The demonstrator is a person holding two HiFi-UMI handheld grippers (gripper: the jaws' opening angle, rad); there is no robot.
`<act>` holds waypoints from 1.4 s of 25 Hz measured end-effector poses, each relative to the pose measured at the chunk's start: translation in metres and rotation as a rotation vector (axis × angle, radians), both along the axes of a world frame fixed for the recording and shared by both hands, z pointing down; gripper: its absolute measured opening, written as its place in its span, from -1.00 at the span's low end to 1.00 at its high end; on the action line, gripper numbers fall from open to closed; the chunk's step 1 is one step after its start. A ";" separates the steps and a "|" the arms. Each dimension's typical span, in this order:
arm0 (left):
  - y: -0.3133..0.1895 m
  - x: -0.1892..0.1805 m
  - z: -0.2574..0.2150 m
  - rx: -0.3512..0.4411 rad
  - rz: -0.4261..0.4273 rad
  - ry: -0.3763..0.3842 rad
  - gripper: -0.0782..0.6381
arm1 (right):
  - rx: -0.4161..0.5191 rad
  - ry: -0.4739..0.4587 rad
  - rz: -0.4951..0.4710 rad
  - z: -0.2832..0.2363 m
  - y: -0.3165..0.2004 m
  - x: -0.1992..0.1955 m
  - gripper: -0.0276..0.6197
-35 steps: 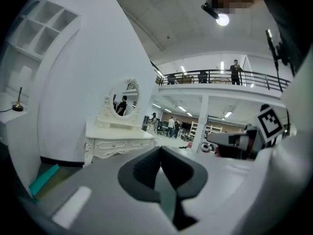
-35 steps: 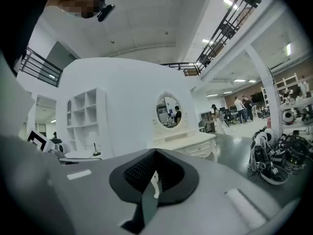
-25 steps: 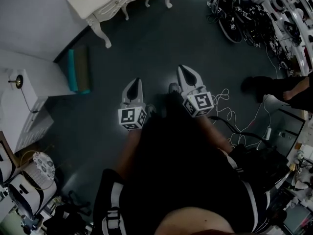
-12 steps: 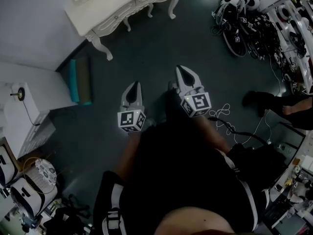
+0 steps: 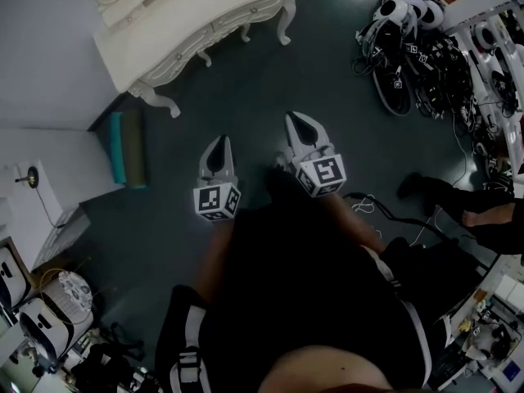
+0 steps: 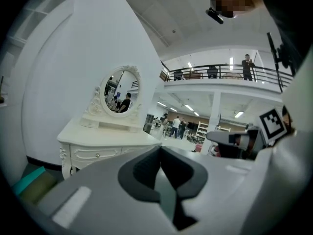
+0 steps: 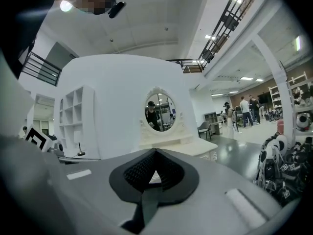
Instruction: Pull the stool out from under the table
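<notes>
You held 2 empty grippers over the floor: left gripper jaws closed, right gripper jaws closed. Table stood ahead, well apart; stool could not be made out.

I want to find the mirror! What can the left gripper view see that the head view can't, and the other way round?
Only the left gripper view shows the oval mirror in its carved white frame and the high balcony with a dark railing. Only the head view shows the heap of black and white gear with cables on the floor. Both show the white carved dressing table, the teal pad by the wall and the left tongs, which are shut with nothing between them.
</notes>
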State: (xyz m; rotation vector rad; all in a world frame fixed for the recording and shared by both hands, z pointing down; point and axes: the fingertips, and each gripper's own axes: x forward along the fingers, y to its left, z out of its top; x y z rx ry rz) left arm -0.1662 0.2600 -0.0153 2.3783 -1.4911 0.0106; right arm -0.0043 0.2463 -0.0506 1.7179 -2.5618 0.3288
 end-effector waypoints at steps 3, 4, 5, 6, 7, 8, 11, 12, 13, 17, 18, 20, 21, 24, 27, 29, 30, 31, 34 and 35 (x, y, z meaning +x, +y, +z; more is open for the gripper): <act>-0.037 0.024 -0.001 0.004 -0.019 -0.008 -0.76 | -0.004 0.014 -0.027 0.001 -0.033 0.022 -0.92; -0.046 0.031 -0.003 0.008 -0.027 -0.010 -0.76 | -0.007 0.015 -0.036 0.001 -0.042 0.029 -0.92; -0.055 0.038 -0.005 0.011 -0.036 -0.013 -0.76 | -0.009 0.017 -0.044 0.000 -0.051 0.036 -0.92; -0.062 0.044 -0.006 0.015 -0.045 -0.015 -0.76 | -0.009 0.019 -0.050 0.000 -0.059 0.043 -0.92; -0.070 0.050 -0.007 0.018 -0.055 -0.017 -0.76 | -0.008 0.020 -0.056 0.000 -0.068 0.050 -0.92; -0.078 0.054 -0.006 0.021 -0.064 -0.018 -0.76 | -0.008 0.020 -0.058 0.002 -0.077 0.056 -0.92; -0.092 0.062 -0.003 0.018 -0.080 -0.026 -0.76 | -0.013 0.008 -0.054 0.003 -0.097 0.067 -0.92; -0.094 0.064 -0.002 0.013 -0.083 -0.029 -0.76 | -0.014 0.002 -0.054 0.004 -0.102 0.069 -0.92; -0.098 0.066 -0.001 0.008 -0.086 -0.032 -0.76 | -0.014 -0.002 -0.057 0.006 -0.107 0.071 -0.92; -0.119 0.068 0.004 0.001 -0.104 -0.038 -0.76 | -0.017 -0.015 -0.066 0.016 -0.131 0.077 -0.92; -0.125 0.068 0.006 0.000 -0.107 -0.040 -0.76 | -0.016 -0.017 -0.068 0.018 -0.137 0.077 -0.92; -0.137 0.067 0.009 -0.003 -0.111 -0.042 -0.76 | -0.015 -0.013 -0.069 0.019 -0.150 0.078 -0.92; -0.144 0.066 0.011 -0.005 -0.113 -0.042 -0.76 | -0.016 -0.011 -0.070 0.021 -0.157 0.078 -0.92; -0.169 0.065 0.017 -0.010 -0.125 -0.040 -0.76 | -0.019 -0.005 -0.080 0.024 -0.182 0.078 -0.92; -0.193 0.064 0.018 0.003 -0.126 -0.058 -0.76 | -0.017 -0.005 -0.099 0.020 -0.205 0.075 -0.92; -0.210 0.064 0.019 0.008 -0.121 -0.066 -0.76 | -0.013 -0.006 -0.110 0.017 -0.222 0.072 -0.92; -0.218 0.064 0.020 0.003 -0.122 -0.061 -0.76 | -0.014 -0.006 -0.112 0.018 -0.230 0.071 -0.92; -0.226 0.064 0.022 -0.003 -0.124 -0.054 -0.76 | -0.014 -0.004 -0.115 0.019 -0.239 0.070 -0.92; -0.246 0.063 0.025 -0.002 -0.126 -0.057 -0.76 | -0.012 0.000 -0.128 0.020 -0.262 0.066 -0.92; -0.252 0.063 0.025 -0.001 -0.126 -0.064 -0.76 | -0.011 -0.001 -0.131 0.021 -0.269 0.066 -0.92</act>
